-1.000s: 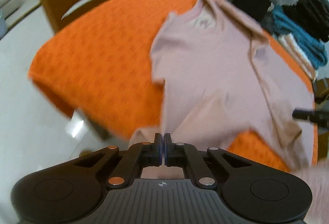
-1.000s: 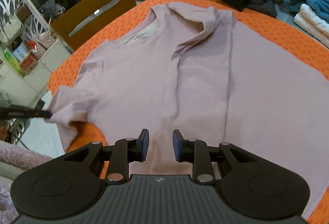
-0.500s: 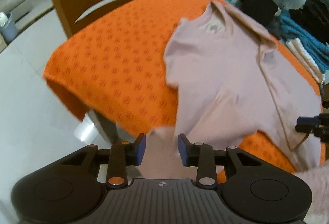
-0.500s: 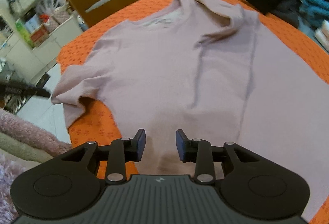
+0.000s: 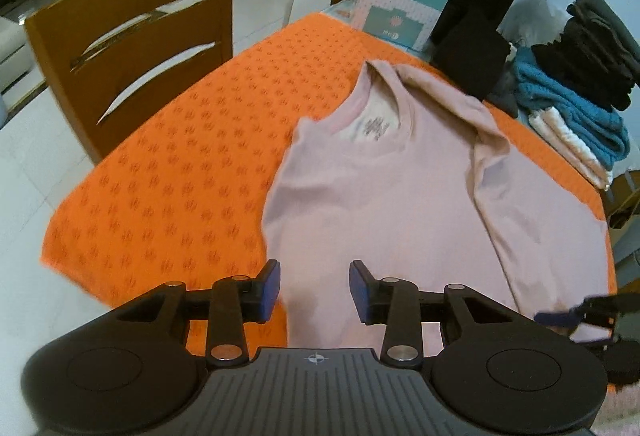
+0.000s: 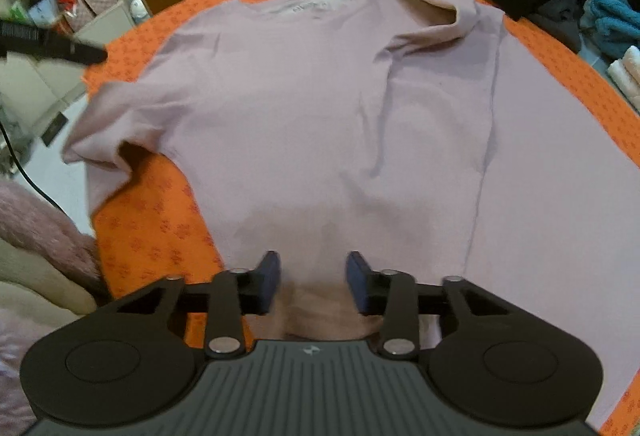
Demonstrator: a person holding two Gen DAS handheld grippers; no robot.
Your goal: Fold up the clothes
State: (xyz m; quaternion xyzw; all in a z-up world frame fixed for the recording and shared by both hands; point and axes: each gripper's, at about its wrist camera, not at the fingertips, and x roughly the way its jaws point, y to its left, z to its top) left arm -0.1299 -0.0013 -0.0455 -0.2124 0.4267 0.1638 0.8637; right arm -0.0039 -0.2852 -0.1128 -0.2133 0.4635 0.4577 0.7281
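Right wrist view shows me the pink T-shirt (image 6: 320, 107) flat on the orange tablecloth (image 6: 152, 211), long axis six to twelve, hem beneath my right gripper (image 6: 313, 282), jaws closing, nothing pinched; left gripper (image 5: 314, 286) opening, empty, at the nine o'clock sleeve

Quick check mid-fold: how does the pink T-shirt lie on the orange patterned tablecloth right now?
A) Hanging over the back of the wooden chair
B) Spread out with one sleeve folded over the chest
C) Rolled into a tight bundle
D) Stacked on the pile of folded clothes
B: the pink T-shirt is spread on the orange patterned tablecloth, and the sleeve beside the collar is folded in over the chest, seen in both wrist views.
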